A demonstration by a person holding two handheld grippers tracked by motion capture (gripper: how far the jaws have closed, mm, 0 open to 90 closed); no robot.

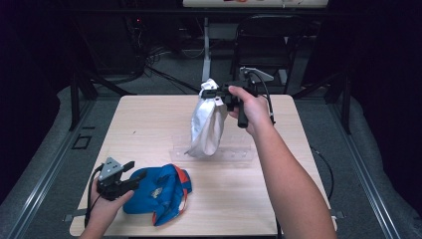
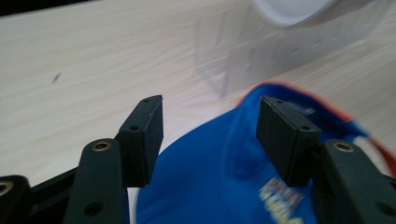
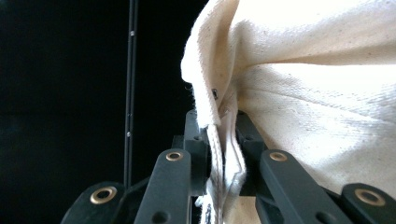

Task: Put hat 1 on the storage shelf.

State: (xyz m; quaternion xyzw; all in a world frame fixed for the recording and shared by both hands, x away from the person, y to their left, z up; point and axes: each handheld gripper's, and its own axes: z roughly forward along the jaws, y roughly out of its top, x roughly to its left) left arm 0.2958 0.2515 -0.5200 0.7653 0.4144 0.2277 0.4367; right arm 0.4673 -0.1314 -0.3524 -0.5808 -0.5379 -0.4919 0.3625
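A white cloth bag hangs from my right gripper, which is shut on its top edge above the middle of the table. Up close, the cream fabric is pinched between the two black jaws of that gripper. A blue cap with orange trim lies at the table's front left. My left gripper stands open at the cap's left side. In the left gripper view its jaws straddle the blue cap without pressing on it.
A clear plastic tray lies on the wooden table under the hanging bag. Beyond the table's far edge stand a black chair and cables on the floor.
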